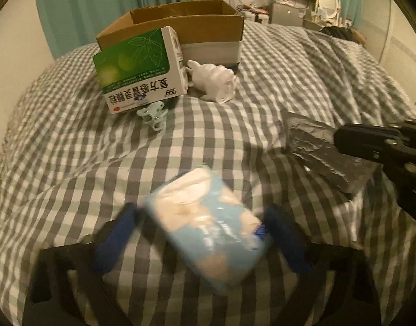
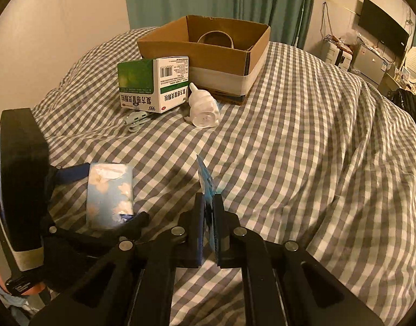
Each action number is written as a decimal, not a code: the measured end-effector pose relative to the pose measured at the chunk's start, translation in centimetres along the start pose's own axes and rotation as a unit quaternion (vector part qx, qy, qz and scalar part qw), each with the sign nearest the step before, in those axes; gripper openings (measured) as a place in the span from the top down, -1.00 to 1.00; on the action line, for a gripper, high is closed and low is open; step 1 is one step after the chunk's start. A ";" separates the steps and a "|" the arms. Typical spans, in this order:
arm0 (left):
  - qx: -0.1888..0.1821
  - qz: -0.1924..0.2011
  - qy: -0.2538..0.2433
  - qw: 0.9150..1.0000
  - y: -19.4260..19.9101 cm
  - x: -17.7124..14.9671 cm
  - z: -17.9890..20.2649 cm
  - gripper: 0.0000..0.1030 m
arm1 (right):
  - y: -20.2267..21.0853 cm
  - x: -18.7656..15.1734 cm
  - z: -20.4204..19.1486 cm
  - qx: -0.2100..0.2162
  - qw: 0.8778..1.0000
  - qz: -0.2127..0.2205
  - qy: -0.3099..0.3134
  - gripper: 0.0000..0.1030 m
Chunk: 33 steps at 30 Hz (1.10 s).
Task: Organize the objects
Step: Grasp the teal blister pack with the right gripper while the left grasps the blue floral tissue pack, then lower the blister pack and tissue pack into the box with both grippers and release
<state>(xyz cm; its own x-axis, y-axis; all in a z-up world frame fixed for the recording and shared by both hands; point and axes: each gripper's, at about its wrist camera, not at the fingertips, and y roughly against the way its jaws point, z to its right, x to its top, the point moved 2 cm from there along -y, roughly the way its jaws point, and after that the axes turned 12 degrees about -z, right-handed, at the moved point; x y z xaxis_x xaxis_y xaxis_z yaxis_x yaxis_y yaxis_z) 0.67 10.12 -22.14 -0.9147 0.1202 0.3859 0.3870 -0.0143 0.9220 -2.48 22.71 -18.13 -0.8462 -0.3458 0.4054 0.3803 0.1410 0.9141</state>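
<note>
On the checked bed cover [image 2: 303, 135], reading from the left, the left tool [image 1: 199, 225] has its blue-padded fingers [image 1: 118, 233] spread either side of a tissue pack [image 1: 208, 231], pale blue with white flowers. The pack is blurred in the left wrist view, so whether the pads actually press on it cannot be told; in the right wrist view it seems to lie on the cover between them. Its long axis runs roughly away from the tool, towards the far end of the bed. Further back and slightly left stands a green and white medicine box [image 2: 153, 84], with a small pale clip [image 1: 153, 115] on the cover just in front of it and a white figurine [image 2: 204, 107] lying on its side beside it. Behind these sits the open cardboard box [image 2: 208, 54], its near wall touching or nearly touching the medicine box, with a roll of tape [image 2: 214, 39] inside. To the right, the right tool [image 2: 209, 203] is closed on a thin blue packet [image 2: 206, 187] held edge-up. The cardboard box lies straight ahead of both tools and well apart from them, so each load likely needs a forward carry over the clutter in front; neither tool looks clearly nearer.
</note>
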 end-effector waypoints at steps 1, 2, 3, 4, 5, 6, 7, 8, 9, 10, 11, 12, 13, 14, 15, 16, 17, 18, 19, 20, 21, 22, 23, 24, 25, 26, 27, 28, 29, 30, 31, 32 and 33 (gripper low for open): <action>-0.005 -0.001 -0.001 1.000 0.1 0.0 -0.1 -0.59 | -0.2 0.1 0.0 0.004 1.000 -0.002 0.001 0.88; -0.010 0.000 -0.004 1.000 0.3 -0.1 -0.3 -0.53 | -0.3 0.2 -0.1 0.010 1.000 -0.006 0.003 0.80; -0.013 0.000 -0.005 1.000 0.4 -0.2 -0.4 -0.51 | -0.5 0.2 -0.1 0.008 1.000 -0.010 0.004 0.71; -0.017 0.001 -0.005 1.000 0.7 -0.3 -0.4 -0.47 | -1.0 0.2 -0.2 -0.009 1.000 -0.019 0.003 0.44; -0.022 0.001 -0.002 1.000 1.0 -0.3 -0.7 -0.42 | -1.3 0.2 -0.1 -0.018 1.000 -0.025 0.002 0.26; -0.024 0.002 0.001 1.000 1.3 -0.4 -0.9 -0.41 | -1.7 0.0 -0.1 -0.018 0.999 -0.031 0.003 0.21; -0.026 0.003 0.005 1.000 1.6 -0.5 -1.3 -0.40 | -2.0 0.0 -0.1 -0.014 0.999 -0.038 0.004 0.21; -0.028 0.005 0.011 1.000 1.9 -0.5 -1.8 -0.39 | -2.3 0.0 -0.1 -0.013 0.999 -0.040 0.002 0.26; -0.029 0.005 0.015 0.999 2.1 -0.4 -2.1 -0.39 | -2.7 0.0 0.1 -0.012 0.999 -0.044 -0.002 0.41; -0.031 0.005 0.019 0.999 2.4 -0.4 -2.5 -0.39 | -2.9 0.0 0.2 -0.011 0.999 -0.046 -0.005 0.81; -0.031 0.009 0.022 0.999 2.7 -0.4 -3.0 -0.39 | -2.9 -0.1 0.4 -0.012 0.999 -0.047 -0.008 0.82; -0.031 0.012 0.025 0.999 3.0 -0.3 -3.3 -0.39 | -2.6 -0.1 0.5 -0.013 0.999 -0.043 -0.009 0.82; -0.032 0.014 0.027 0.999 3.3 -0.2 -3.5 -0.39 | -2.3 -0.1 0.4 -0.010 0.999 -0.036 -0.009 0.84; -0.035 0.019 0.029 0.999 3.8 0.0 -3.9 -0.39 | -1.8 0.0 0.4 -0.011 1.000 -0.028 -0.008 0.85; -0.037 0.023 0.029 0.999 4.3 0.2 -4.0 -0.39 | -1.5 0.1 0.2 -0.010 1.000 -0.022 -0.007 0.85; -0.036 0.028 0.029 0.999 4.7 0.5 -4.3 -0.39 | -0.8 0.2 0.2 -0.008 1.000 -0.013 -0.006 0.85; -0.035 0.036 0.029 0.998 5.3 0.9 -4.7 -0.39 | -0.3 0.4 0.1 -0.008 1.000 -0.006 -0.006 0.85; -0.036 0.042 0.028 0.998 5.9 1.4 -4.8 -0.39 | 0.4 0.9 0.0 -0.008 1.000 0.005 -0.004 0.85; -0.036 0.049 0.027 0.998 6.4 2.0 -5.1 -0.39 | 1.2 1.3 -0.1 -0.008 1.000 0.017 -0.002 0.85; -0.034 0.059 0.024 0.997 7.1 3.1 -5.6 -0.39 | 2.0 1.9 -0.1 -0.008 1.000 0.029 -0.001 0.85; -0.032 0.068 0.021 0.997 7.7 3.9 -5.8 -0.39 | 3.0 2.8 0.0 -0.006 0.999 0.044 0.001 0.85; -0.029 0.078 0.021 0.996 8.4 4.7 -6.1 -0.39 | 3.9 3.6 0.1 -0.005 0.998 0.057 0.003 0.85; -0.028 0.093 0.019 0.995 9.3 6.2 -6.5 -0.39 | 4.8 4.5 0.2 -0.002 0.997 0.072 0.004 0.85; -0.028 0.103 0.020 0.994 9.9 7.2 -6.8 -0.39 | 5.8 5.6 0.4 0.001 0.996 0.087 0.006 0.85; -0.029 0.113 0.020 0.993 10.5 8.3 -7.2 -0.39 | 6.6 6.6 0.5 0.003 0.995 0.099 0.007 0.85; -0.030 0.129 0.019 0.991 11.4 10.1 -7.6 -0.39 | 7.4 7.8 0.7 0.004 0.994 0.113 0.009 0.85; -0.029 0.141 0.020 0.989 12.0 11.2 -7.9 -0.39 | 8.4 9.1 0.8 0.004 0.992 0.128 0.011 0.85; -0.026 0.157 0.021 0.987 12.8 12.9 -8.3 -0.39 | 9.2 10.4 1.0 0.005 0.990 0.143 0.013 0.85; -0.025 0.169 0.021 0.985 13.3 14.0 -8.5 -0.39 | 9.8 11.6 1.1 0.007 0.988 0.155 0.013 0.85; -0.025 0.178 0.021 0.983 13.7 15.3 -8.8 -0.39 | 10.2 12.6 1.3 0.009 0.986 0.164 0.011 0.85; -0.025 0.186 0.022 0.982 14.0 16.4 -9.0 -0.39 | 10.5 13.8 1.4 0.012 0.985 0.171 0.010 0.85; -0.025 0.193 0.024 0.981 14.2 17.8 -9.3 -0.39 | 10.7 15.0 1.7 0.014 0.984 0.178 0.008 0.85; -0.026 0.198 0.024 0.980 14.2 19.2 -9.6 -0.39 | 10.8 16.3 2.1 0.016 0.983 0.184 0.004 0.85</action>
<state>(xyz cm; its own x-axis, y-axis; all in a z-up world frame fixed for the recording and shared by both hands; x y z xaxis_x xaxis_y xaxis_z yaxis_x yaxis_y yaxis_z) -12.49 2.73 -1.32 -0.6987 0.0485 0.7138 0.7075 -0.1011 0.6994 -12.91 20.54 -1.59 -0.6500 -0.2734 0.7090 0.6486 0.2866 0.7051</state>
